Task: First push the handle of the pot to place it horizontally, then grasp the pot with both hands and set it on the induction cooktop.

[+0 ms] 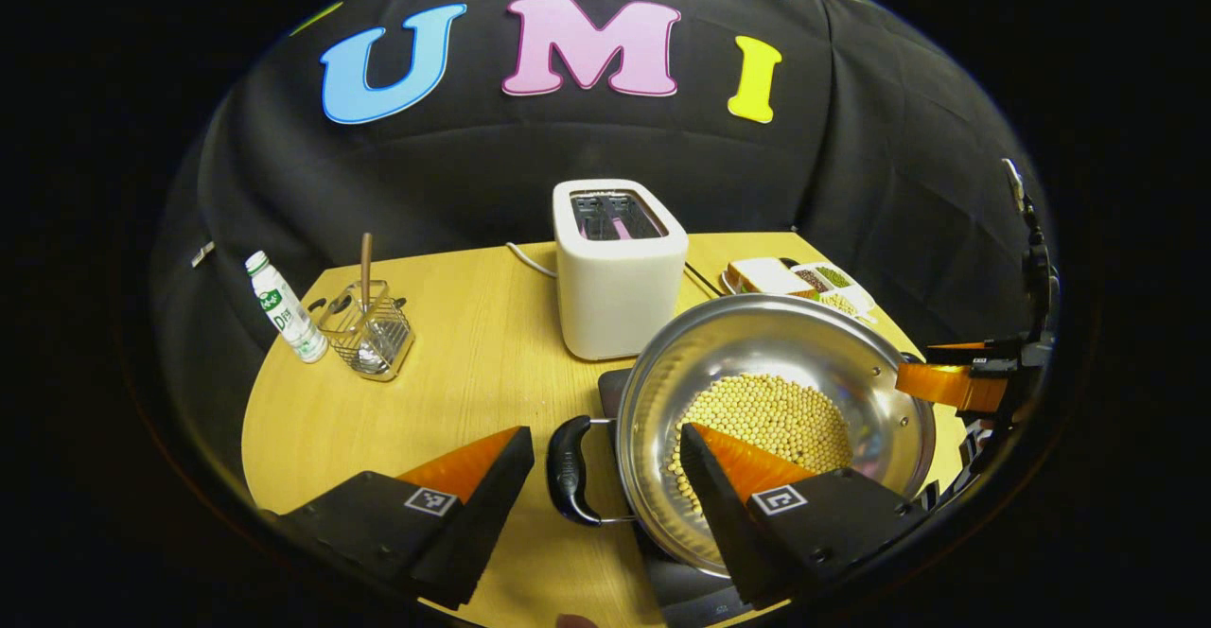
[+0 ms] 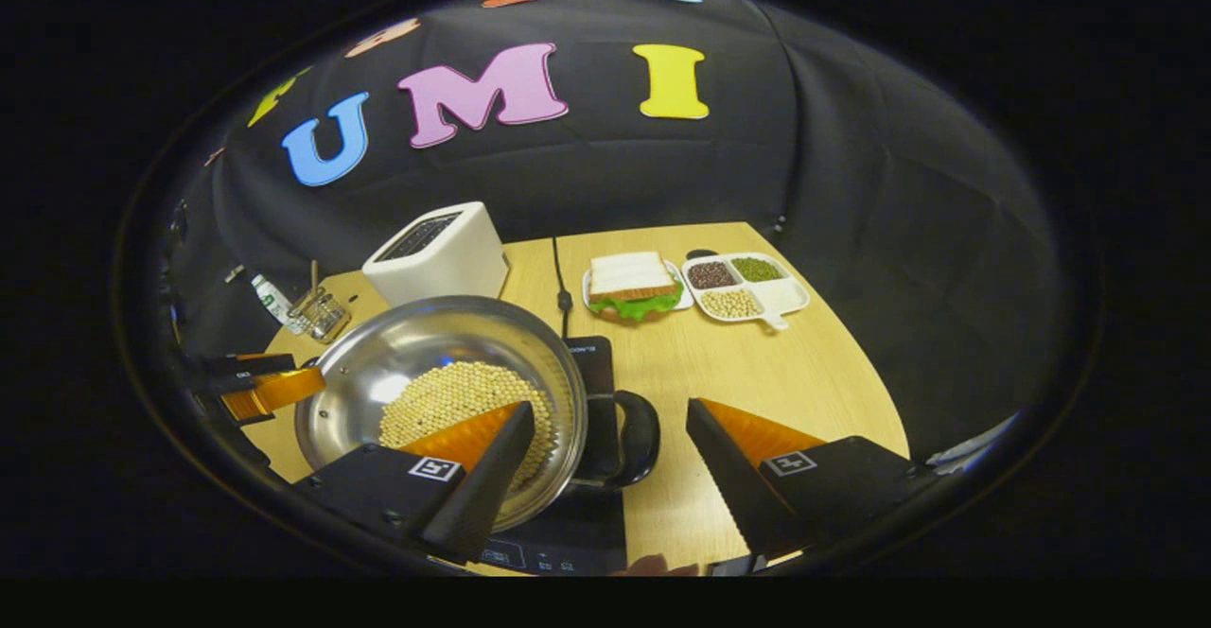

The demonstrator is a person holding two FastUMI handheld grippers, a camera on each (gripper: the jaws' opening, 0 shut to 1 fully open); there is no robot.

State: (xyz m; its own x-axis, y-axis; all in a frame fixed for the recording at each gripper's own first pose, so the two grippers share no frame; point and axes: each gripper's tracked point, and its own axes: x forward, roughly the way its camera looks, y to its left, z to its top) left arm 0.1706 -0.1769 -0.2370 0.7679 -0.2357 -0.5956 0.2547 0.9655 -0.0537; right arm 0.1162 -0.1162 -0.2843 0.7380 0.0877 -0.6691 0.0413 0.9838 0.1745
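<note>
Pot (image 1: pixel 776 420), full of beans, sat low and right of centre in the left gripper view, over the cooktop (image 2: pixel 591 354). Its left handle (image 1: pixel 570 470) lay level in the gap of the left gripper (image 1: pixel 605 458), whose fingers stood open and apart from it. In the right gripper view the right handle (image 2: pixel 632 439) sat likewise within the open right gripper (image 2: pixel 610 434), lower centre. Both looked set to close or let go; I couldn't tell which.

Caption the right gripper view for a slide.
Right gripper open astride the handle of the bean-filled pot on the cooktop.
</note>
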